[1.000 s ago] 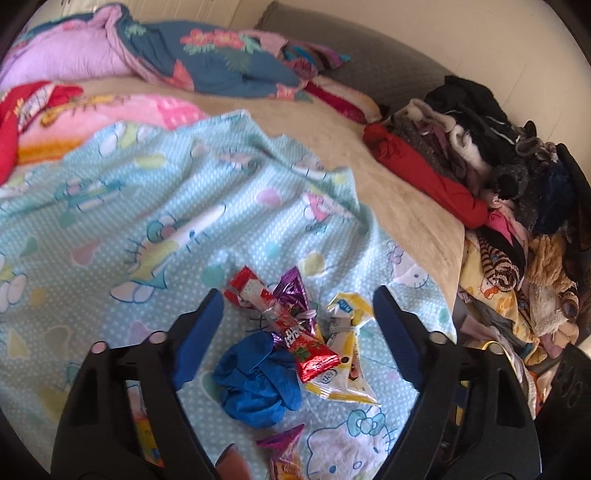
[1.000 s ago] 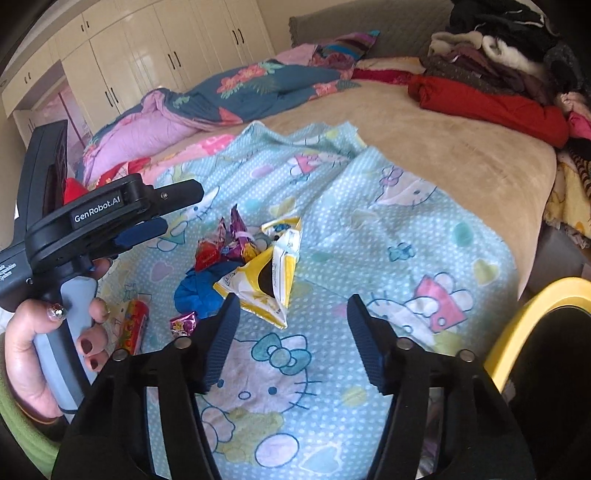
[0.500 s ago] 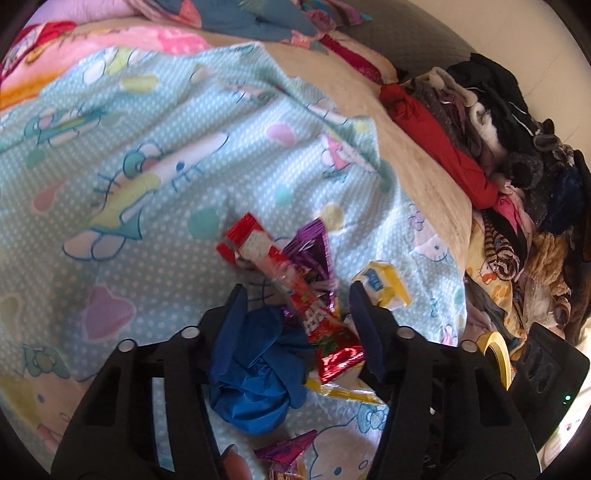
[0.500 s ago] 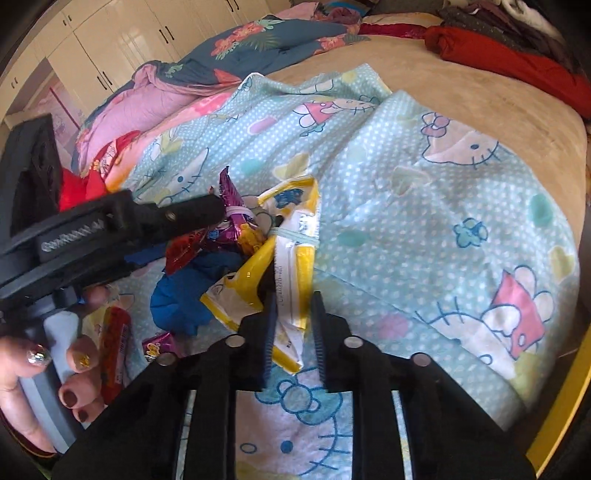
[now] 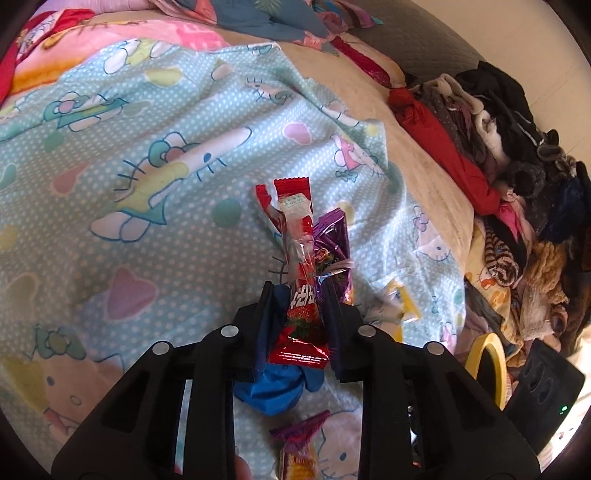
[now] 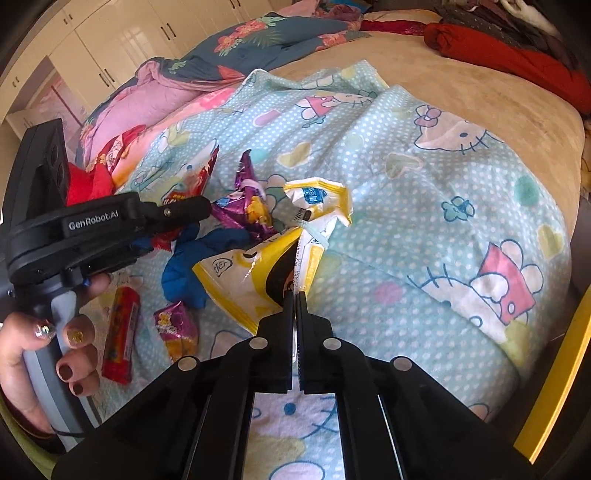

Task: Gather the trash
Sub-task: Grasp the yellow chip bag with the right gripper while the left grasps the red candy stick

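You were only at the first pickup: your left gripper (image 5: 301, 314) was closing on the red wrapper (image 5: 301, 266), your right gripper (image 6: 295, 306) was clamped on the yellow packet (image 6: 255, 280), and other trash lay on the blanket (image 6: 424, 206).

Bed covered by a pale blue blanket (image 5: 177, 192), white-dotted, printed with cartoon cats, hearts and flowers in pink, yellow and green. Tan sheet (image 6: 480, 85) seen at 1 o'clock of it. A red wrapper (image 5: 300, 266) with a clear middle band is noted at centre; a purple foil wrapper (image 5: 334, 243) at its 3 o'clock; a crumpled blue glove (image 5: 273, 387) at its 6 o'clock. Yellow-and-white packet (image 6: 258, 280) marked with a black patch. Quilt (image 6: 266, 33) at 12 o'clock: navy, floral, pink-backed. Black fingers (image 5: 267, 314) recorded.
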Available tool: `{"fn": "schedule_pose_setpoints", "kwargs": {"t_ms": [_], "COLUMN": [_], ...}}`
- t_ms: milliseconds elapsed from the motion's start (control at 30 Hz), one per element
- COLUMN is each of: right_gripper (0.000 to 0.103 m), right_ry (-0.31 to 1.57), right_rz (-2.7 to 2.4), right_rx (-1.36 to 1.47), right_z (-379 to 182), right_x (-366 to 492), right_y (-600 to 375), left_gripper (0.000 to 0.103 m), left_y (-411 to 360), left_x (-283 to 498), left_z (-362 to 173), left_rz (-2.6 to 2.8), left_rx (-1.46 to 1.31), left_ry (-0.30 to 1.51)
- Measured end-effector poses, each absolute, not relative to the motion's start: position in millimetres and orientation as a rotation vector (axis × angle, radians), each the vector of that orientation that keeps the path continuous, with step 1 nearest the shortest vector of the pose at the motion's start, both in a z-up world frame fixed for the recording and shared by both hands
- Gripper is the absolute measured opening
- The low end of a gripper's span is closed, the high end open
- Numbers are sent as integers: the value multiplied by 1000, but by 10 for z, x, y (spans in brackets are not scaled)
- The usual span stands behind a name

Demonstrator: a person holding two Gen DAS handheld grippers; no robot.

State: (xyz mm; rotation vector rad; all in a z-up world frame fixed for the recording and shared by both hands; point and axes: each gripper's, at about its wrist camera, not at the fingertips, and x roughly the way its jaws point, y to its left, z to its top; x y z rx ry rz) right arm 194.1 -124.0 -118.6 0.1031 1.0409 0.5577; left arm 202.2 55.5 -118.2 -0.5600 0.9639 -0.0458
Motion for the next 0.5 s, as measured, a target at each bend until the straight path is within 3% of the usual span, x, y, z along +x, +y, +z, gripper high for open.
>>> {"fn": "schedule_pose_setpoints", "kwargs": {"t_ms": [500], "right_gripper": [2], "right_ry": [978], "right_rz": [614], "right_rx": [69], "right_z": [-841], "right_x": [1586], "right_y": [-1369], "left_gripper": [14], "left_y": [499], "left_x": [1633], "left_z": [-679], "left_rz": [-67], "left_rx": [-498], "left_ry": [842]}}
